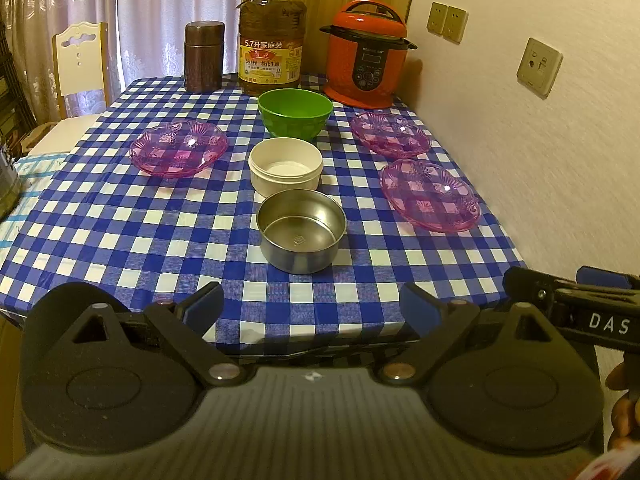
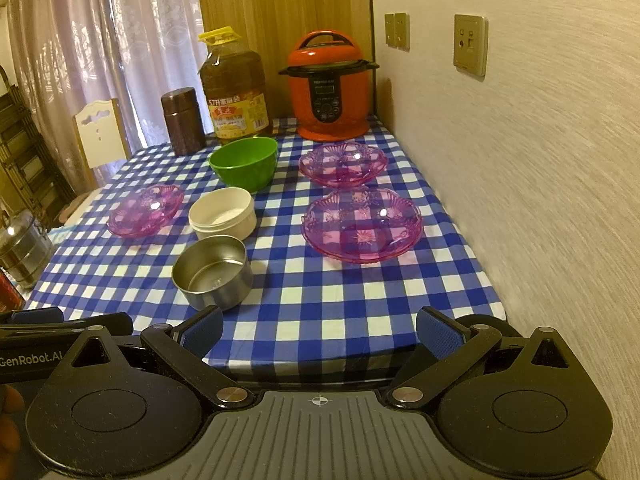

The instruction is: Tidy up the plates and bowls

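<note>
- At the near edge of the surface point(image 1: 120, 240), which wears a blue-and-white checked cloth, the left hand-held gripper point(image 1: 312, 308) hangs with its blue-padded fingers spread wide and nothing between them.
- The right hand-held gripper point(image 2: 320, 330) hangs at that near edge too, equally wide apart and empty; its tip shows at the right border of the left wrist view.
- Down the middle runs a line of three bowls: a steel bowl point(image 1: 301, 231) nearest, a white bowl point(image 1: 285, 167) just behind it, touching or nearly so, and a green bowl point(image 1: 295, 112) farthest.
- All three bowls stand upright and look empty.
- On the left, well apart from the bowls, lies one pink see-through plate point(image 1: 179, 147).
- On the right, close to the wall, lie two more: a near pink plate point(image 2: 361, 224) and a far pink plate point(image 2: 343, 163) just behind it; from the right wrist their rims seem almost to meet.
- Along the back stand a dark brown canister point(image 1: 203, 56), a big oil bottle point(image 1: 272, 32) with a yellow cap, and a red pressure cooker point(image 1: 366, 54) in the corner.
- Off the left edge a steel pot point(image 2: 22, 250) and a white chair point(image 1: 80, 60) can be seen.
</note>
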A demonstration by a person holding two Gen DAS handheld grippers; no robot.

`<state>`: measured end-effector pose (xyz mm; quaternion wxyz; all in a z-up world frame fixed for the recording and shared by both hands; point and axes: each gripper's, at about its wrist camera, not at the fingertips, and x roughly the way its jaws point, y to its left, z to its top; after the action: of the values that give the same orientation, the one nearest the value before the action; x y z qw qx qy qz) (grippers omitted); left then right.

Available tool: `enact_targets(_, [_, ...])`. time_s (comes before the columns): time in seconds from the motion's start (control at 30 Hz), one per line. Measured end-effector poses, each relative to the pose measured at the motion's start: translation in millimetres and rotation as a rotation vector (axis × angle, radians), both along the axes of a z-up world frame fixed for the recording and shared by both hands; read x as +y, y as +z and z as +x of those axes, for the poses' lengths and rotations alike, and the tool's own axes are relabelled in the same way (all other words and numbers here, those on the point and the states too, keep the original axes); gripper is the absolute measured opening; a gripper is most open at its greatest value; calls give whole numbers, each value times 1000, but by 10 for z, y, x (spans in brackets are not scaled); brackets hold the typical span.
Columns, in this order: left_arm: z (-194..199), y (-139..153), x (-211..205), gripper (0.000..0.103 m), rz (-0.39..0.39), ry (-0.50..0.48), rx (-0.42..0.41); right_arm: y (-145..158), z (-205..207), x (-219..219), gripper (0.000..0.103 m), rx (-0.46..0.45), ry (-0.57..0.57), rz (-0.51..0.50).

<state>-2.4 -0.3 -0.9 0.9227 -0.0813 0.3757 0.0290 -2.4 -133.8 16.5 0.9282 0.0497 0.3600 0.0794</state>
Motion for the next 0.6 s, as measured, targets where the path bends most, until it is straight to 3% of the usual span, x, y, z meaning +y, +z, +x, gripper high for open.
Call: enact_targets(0.6, [-4, -9, 12, 93, 0, -1, 3, -4, -6, 13, 102, -1, 0, 0])
